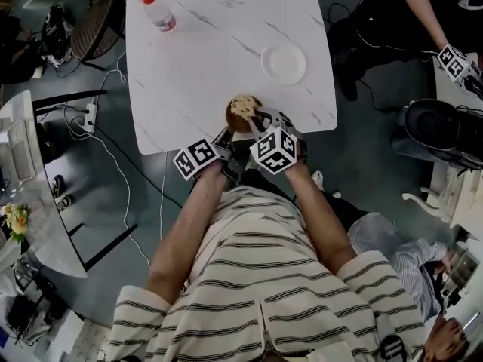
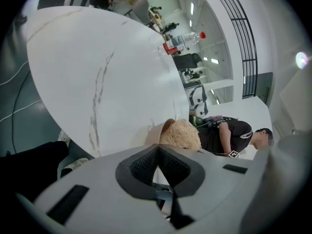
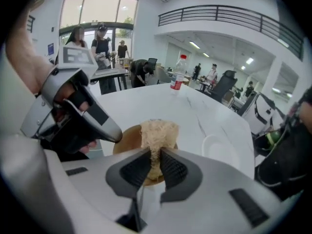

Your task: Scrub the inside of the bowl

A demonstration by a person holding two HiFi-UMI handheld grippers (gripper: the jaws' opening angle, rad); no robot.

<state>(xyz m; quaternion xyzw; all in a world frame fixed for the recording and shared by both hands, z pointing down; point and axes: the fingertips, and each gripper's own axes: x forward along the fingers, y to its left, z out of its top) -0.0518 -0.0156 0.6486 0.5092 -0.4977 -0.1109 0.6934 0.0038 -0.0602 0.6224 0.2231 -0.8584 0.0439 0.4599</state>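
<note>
Grippers I run: two, left gripper (image 1: 225,137) and right gripper (image 1: 260,117)
Bowl (image 1: 232,120): I count one
Scrubber (image 1: 243,105): one
Plate (image 1: 284,63): one
Bottle (image 1: 159,11): one
Marble table (image 1: 211,59): one

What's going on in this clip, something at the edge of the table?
A person stands at the near edge of a white table with a gripper in each hand. The right gripper is closed on a pale fibrous scrubber, which sits inside a brown bowl. The left gripper is closed at the bowl's rim, apparently pinching it to steady it. A bottle and a small white plate sit farther back, apart from the action.
</note>
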